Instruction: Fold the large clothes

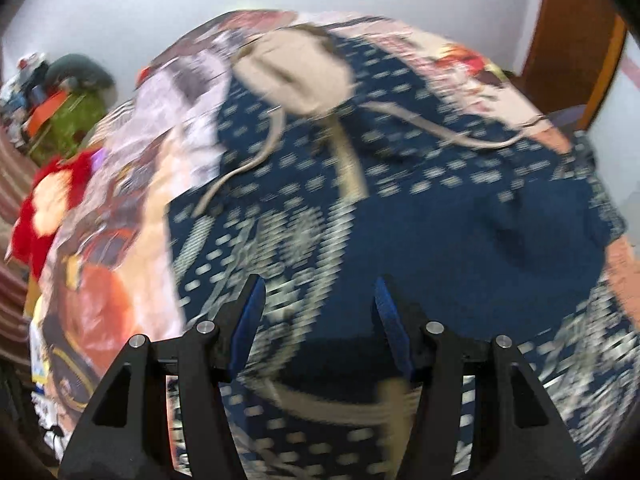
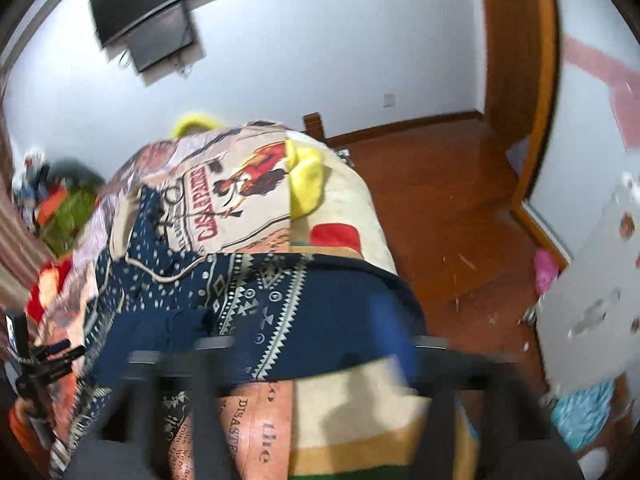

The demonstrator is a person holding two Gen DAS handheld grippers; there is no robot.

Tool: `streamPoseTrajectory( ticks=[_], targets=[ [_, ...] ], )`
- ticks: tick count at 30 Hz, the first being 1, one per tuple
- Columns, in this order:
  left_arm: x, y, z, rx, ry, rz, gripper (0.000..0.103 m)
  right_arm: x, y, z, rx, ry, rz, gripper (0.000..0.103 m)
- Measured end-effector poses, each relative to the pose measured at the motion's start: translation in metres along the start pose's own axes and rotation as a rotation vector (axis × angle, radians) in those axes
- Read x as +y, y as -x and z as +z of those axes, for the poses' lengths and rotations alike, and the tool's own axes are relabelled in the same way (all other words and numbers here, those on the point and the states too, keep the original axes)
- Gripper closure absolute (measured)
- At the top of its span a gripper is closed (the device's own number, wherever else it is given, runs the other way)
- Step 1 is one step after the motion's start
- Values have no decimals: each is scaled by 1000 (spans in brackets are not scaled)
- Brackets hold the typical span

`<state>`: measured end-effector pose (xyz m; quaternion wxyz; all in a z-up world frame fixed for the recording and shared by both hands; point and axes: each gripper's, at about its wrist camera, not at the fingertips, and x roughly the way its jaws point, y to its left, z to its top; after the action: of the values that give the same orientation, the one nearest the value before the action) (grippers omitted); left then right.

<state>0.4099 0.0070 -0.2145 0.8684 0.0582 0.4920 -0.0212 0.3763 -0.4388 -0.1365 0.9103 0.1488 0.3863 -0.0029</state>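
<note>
The navy patterned garment lies spread across the printed bedspread, its beige lining and drawstrings toward the bedspread's far end. The left gripper hangs over the garment's near part, jaws partly open, nothing between its blue pads. The right gripper, badly blurred, stands wide open above the garment's hem at the bedspread's near edge, gripping nothing.

Wall-mounted screen, wooden floor
</note>
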Motion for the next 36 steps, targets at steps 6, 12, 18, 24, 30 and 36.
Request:
streamPoseTrajectory(
  ticks=[6,12,18,24,30,36],
  targets=[
    [-49,-14,23,31,-27,-86,44,-35,-15,-15,109,-122,46,20],
    [-84,-47,31,126,-44,-138,44,-86,-72,-37,315,-408,161,20],
    [-99,-59,33,138,-84,-123,42,-108,-114,-47,383,-562,215,24],
    [-95,-66,38,146,-45,-140,35,-101,-139,-41,357,-529,194,37],
    [-93,-66,38,147,-29,-142,33,-97,-150,-35,326,-461,117,57],
    [-94,-57,37,136,-42,-113,33,-100,-137,-23,250,-441,87,94]
  ],
)
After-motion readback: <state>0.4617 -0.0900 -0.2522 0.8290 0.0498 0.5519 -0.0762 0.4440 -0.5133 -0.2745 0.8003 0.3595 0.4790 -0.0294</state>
